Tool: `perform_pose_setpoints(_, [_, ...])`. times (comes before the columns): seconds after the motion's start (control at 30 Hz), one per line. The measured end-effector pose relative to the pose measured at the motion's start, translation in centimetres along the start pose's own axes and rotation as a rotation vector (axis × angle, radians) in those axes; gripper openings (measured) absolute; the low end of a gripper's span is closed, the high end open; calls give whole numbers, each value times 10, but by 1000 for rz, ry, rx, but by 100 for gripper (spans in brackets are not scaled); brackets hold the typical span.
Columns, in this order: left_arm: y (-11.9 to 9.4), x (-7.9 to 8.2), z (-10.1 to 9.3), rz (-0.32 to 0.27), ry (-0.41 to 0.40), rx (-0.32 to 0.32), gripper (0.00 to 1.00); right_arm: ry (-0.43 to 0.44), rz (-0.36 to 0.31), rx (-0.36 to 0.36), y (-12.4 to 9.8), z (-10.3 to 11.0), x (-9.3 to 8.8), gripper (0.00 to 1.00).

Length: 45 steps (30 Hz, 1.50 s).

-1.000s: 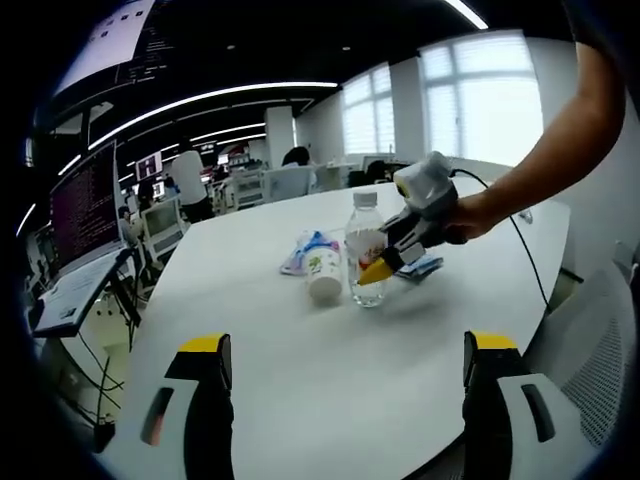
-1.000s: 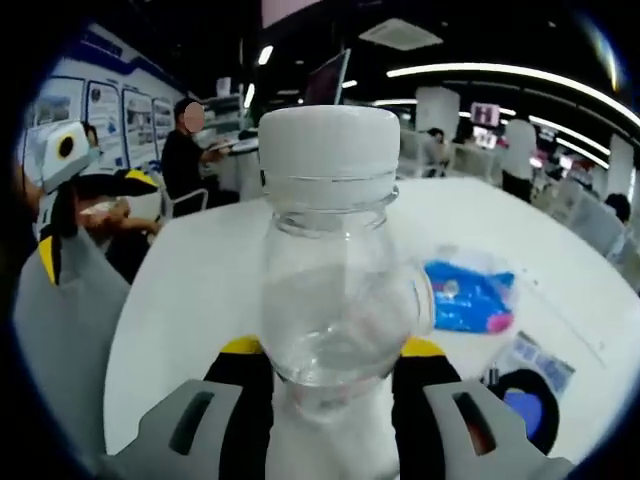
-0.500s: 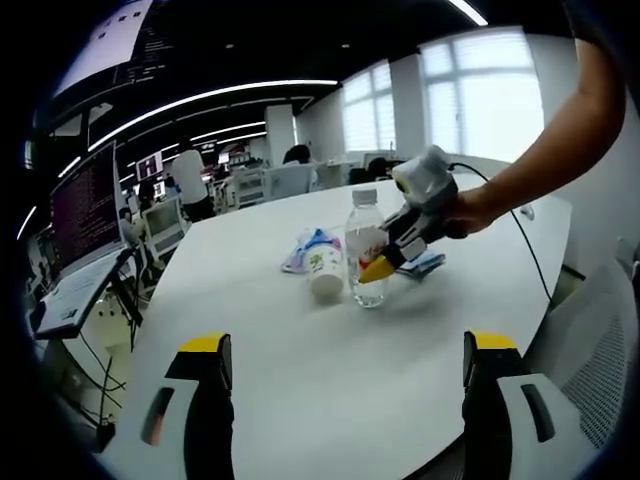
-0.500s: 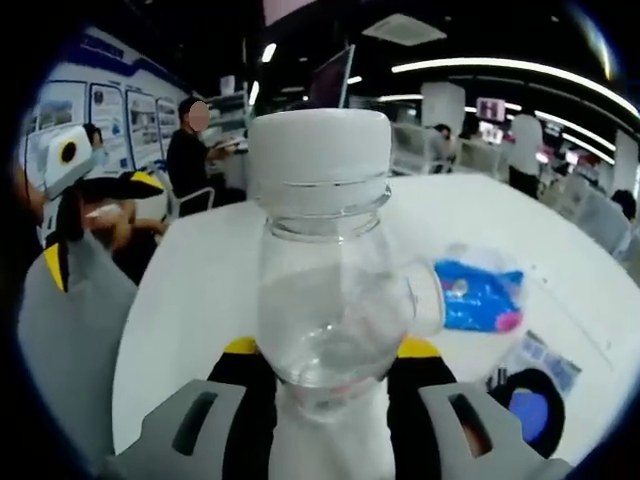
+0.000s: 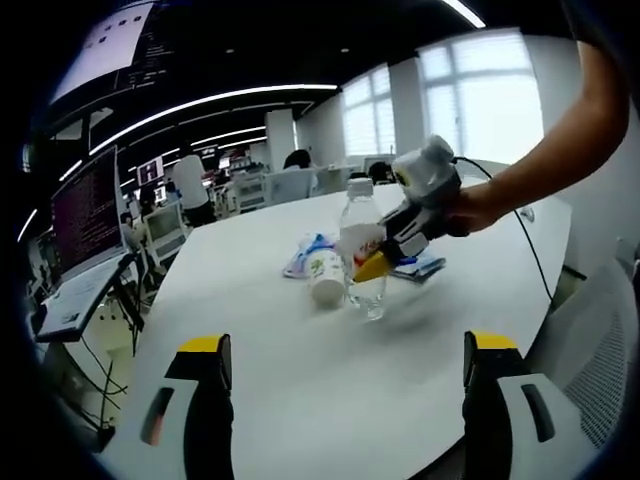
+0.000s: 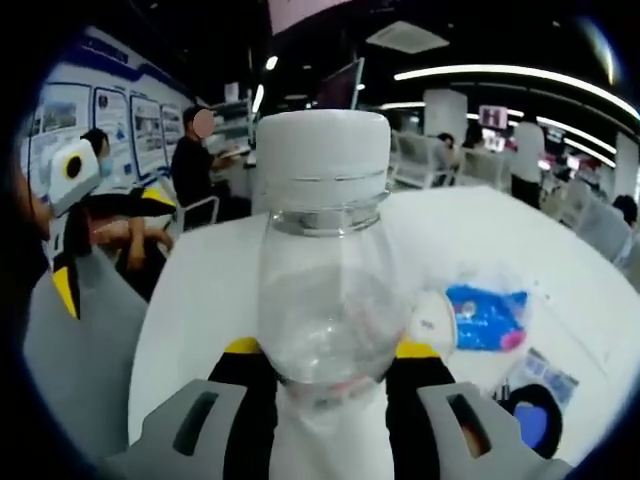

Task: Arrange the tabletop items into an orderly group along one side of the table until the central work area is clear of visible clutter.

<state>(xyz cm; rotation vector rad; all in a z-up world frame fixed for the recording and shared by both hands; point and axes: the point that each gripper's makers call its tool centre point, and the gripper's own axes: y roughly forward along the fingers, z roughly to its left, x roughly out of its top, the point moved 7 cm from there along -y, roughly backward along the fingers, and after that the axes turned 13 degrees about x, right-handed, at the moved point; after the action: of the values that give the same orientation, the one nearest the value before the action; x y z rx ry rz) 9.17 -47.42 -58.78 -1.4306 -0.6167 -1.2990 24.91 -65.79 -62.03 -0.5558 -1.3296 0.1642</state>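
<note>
bottle (image 6: 325, 330) base hidden between claw jaws, blue packet (image 6: 487, 317) blurred, dark round item (image 6: 528, 425) cut off

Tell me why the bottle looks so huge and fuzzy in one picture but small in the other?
In the right gripper view the bottle sits right against the lens, held between the jaws, so the fisheye swells it and it blurs a little; in the left gripper view the same bottle stands farther off on the table, so it looks small, and the ceiling lights bend into curves.
</note>
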Motion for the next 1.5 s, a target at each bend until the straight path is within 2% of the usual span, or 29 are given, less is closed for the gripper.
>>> perform_pose_setpoints(0.33, [-1,2,3,-13,-21,14,99,-43,-48,4,12,-12,42,38])
perform_pose_setpoints(0.43, [-1,2,4,-15,-30,17,100,-45,-91,18,22,-17,58,38])
perform_pose_setpoints(0.67, [-1,2,5,-16,-51,20,100,-64,-75,15,54,-32,79,38])
perform_pose_setpoints(0.97, [-1,1,10,-22,-68,38,99,-63,-63,24,87,-48,87,39])
perform_pose_setpoints(1.17, [-1,1,14,-28,-86,54,99,-60,-63,6,108,-70,94,39])
perform_pose_setpoints(1.43, [0,1,16,-26,-94,62,98,-54,-50,-17,127,-94,98,39])
perform_pose_setpoints(1.5, [0,1,17,-27,-96,67,98,-53,-42,-21,130,-92,99,39])
